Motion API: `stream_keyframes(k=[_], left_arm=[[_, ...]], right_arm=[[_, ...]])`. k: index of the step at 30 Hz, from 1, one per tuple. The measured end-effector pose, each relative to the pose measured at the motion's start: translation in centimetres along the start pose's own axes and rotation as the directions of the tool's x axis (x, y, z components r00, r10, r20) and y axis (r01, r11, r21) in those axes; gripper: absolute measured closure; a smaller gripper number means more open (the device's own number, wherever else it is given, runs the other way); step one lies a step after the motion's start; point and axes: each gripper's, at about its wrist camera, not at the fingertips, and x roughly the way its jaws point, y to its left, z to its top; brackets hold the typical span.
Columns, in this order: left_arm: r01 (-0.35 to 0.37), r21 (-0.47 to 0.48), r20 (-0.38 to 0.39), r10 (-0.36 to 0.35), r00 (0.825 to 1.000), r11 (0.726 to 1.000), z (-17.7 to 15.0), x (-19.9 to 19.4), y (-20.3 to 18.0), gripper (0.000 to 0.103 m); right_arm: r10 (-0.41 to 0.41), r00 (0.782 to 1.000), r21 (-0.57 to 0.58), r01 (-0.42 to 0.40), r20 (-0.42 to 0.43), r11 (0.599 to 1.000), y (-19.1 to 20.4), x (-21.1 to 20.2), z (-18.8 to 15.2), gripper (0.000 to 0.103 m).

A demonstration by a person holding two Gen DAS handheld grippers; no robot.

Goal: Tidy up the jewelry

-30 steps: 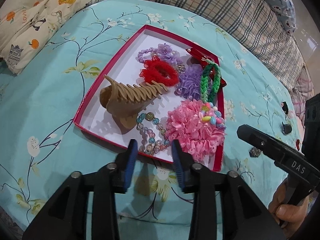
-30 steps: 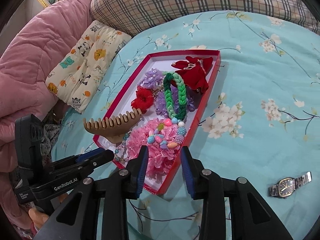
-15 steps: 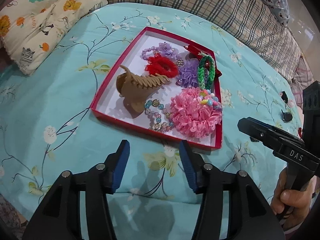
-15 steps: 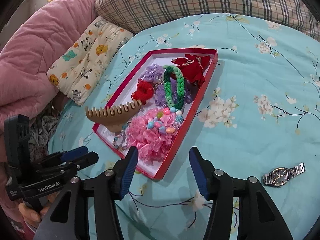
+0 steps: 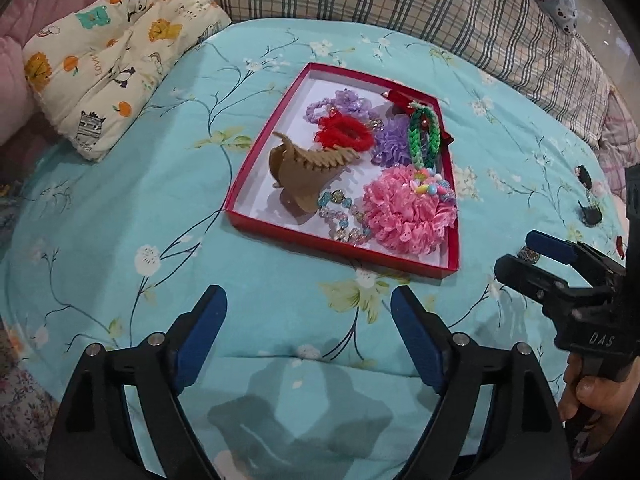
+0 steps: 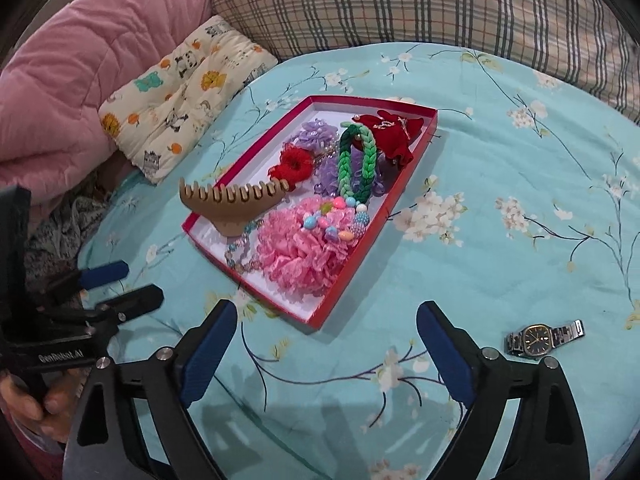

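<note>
A red-rimmed tray (image 5: 404,261) (image 6: 408,176) lies on the teal floral bedspread. It holds a tan claw clip (image 5: 308,164) (image 6: 236,200), a pink scrunchie (image 5: 404,212) (image 6: 304,252), a beaded bracelet (image 5: 340,216), a red scrunchie (image 5: 344,132), purple scrunchies (image 5: 390,146), a green braided band (image 5: 424,136) (image 6: 356,160) and a dark red bow (image 6: 394,136). A metal wristwatch (image 6: 542,336) lies on the bedspread right of the tray. My left gripper (image 5: 308,320) (image 6: 120,284) is open and empty, short of the tray's near edge. My right gripper (image 6: 324,332) (image 5: 532,252) is open and empty, near the tray's right corner.
A cartoon-print cushion (image 5: 112,52) (image 6: 176,92), a plaid pillow (image 5: 400,0) (image 6: 400,4) and a pink quilt (image 6: 80,60) border the bedspread. Small dark items (image 5: 588,192) lie on the bedspread at the far right in the left wrist view.
Both grippers have pulled back from the tray and opened wide. The tray's contents have not moved.
</note>
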Motion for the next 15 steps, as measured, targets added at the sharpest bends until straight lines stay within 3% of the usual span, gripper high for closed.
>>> stream_keyframes(k=[15], left_arm=[[-0.075,0.020,0.024,0.075,0.997,0.997,-0.5,-2.0,-0.1,0.018]], right_arm=[[-0.016,1.000,-0.031,0.015,-0.012,0.999,1.4,-1.3,-1.2,0.009]])
